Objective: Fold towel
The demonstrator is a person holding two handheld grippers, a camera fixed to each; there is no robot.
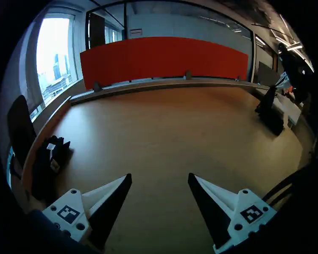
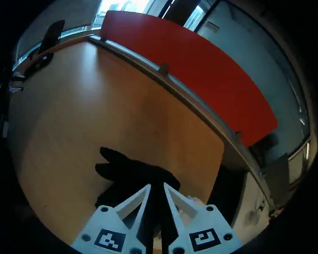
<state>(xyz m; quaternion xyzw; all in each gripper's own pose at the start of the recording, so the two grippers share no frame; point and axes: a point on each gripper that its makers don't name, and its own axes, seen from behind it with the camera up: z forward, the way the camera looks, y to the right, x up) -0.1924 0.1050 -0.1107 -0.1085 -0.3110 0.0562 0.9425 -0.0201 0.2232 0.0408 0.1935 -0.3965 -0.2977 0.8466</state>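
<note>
The left gripper (image 1: 159,175) is wide open. Its two white fingers with black inner faces spread apart at 7 and 5 o'clock in the left gripper view, with nothing between them except bare wood. It is above a broad wooden counter (image 1: 167,127). A long red partition (image 1: 163,57) runs along the counter's far edge at 12 o'clock. A bright window (image 1: 53,63) is at 10 o'clock. A small black object (image 1: 51,158) sits on the counter at 9 o'clock, near the edge. Another black object (image 1: 269,112) sits at 3 o'clock, well away from the first.

In the right gripper view, the right gripper (image 2: 157,185) is drawn almost closed at 6 o'clock, leaving only a narrow dark slit between its fingers. The towel (image 2: 129,169) is a dark, crumpled heap on the counter (image 2: 74,106), right at the fingertips. It bunches around them and spreads toward 7 o'clock, and the fingers appear to pinch its fabric. The towel is too dark to make out its folds or edges. From this angle the red partition (image 2: 193,63) slants from 12 o'clock down to 3 o'clock along the counter's edge. A dark chair (image 2: 53,31) stands beyond the counter at 11 o'clock.
</note>
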